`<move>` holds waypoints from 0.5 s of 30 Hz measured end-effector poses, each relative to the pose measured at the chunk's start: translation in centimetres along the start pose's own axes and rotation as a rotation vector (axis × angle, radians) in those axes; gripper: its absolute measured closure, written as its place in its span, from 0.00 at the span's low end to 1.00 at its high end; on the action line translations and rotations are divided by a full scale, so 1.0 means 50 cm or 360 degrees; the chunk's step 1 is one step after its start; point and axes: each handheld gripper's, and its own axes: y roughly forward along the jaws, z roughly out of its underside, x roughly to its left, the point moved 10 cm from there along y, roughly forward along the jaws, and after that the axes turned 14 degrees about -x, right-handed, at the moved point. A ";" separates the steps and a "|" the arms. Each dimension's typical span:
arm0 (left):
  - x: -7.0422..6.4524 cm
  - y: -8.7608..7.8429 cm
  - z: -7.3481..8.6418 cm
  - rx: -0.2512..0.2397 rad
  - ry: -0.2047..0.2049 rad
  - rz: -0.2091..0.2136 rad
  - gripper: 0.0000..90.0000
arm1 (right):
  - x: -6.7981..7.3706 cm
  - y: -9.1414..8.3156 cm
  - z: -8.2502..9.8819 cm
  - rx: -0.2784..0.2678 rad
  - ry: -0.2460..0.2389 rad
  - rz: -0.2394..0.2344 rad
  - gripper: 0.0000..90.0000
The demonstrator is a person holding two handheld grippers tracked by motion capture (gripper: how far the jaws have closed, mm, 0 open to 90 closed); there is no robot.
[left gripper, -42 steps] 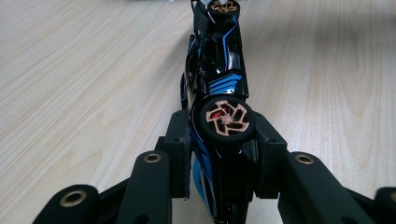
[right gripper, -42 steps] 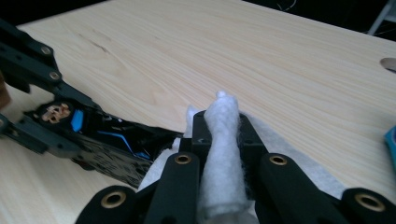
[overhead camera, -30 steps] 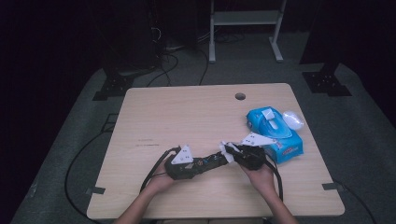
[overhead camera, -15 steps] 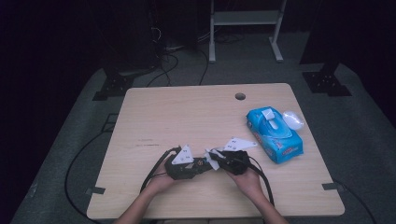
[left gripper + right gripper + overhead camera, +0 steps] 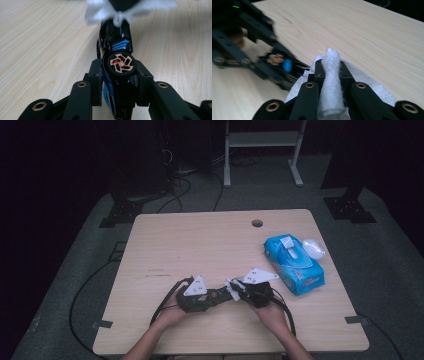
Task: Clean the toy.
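Note:
My left gripper is shut on a black toy car with blue stripes and a copper-coloured wheel. It lies low over the table's front middle, jaws pointing right. My right gripper is shut on a crumpled white wipe and faces the left one. In the left gripper view the wipe rests against the far end of the car. The right gripper view has the car just left of the wipe, blurred.
A blue pack of wipes lies at the table's right side, with a small white object beside it. The wooden table has a cable hole near its far edge. Cables trail off the front left.
My right gripper has moved left with the wipe, from beside the blue pack to the nose of the car. The left gripper has stayed put.

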 end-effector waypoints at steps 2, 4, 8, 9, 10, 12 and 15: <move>0.000 -0.001 0.001 0.0001 -0.0001 0.0001 0.73 | -0.020 -0.009 0.003 0.0014 -0.0005 0.0040 0.90; 0.001 -0.004 0.001 0.0007 0.0001 0.0004 0.73 | -0.037 -0.016 0.006 0.0017 0.0013 0.0079 0.90; 0.002 -0.005 0.001 0.0006 -0.0003 0.0007 0.73 | -0.055 -0.024 0.012 -0.0001 0.0072 0.0109 0.90; 0.002 -0.005 0.002 0.0006 -0.0005 0.0007 0.73 | -0.056 -0.024 0.012 -0.0010 0.0093 0.0105 0.90; 0.002 -0.005 0.002 0.0009 -0.0003 0.0007 0.73 | -0.057 -0.024 0.013 -0.0015 0.0099 0.0102 0.90; 0.002 -0.005 0.002 0.0016 -0.0011 0.0009 0.72 | -0.054 -0.023 0.013 -0.0016 0.0111 0.0102 0.90; 0.003 -0.003 -0.006 0.0004 -0.0057 0.0014 0.70 | -0.047 -0.019 0.013 -0.0027 0.0113 0.0093 0.90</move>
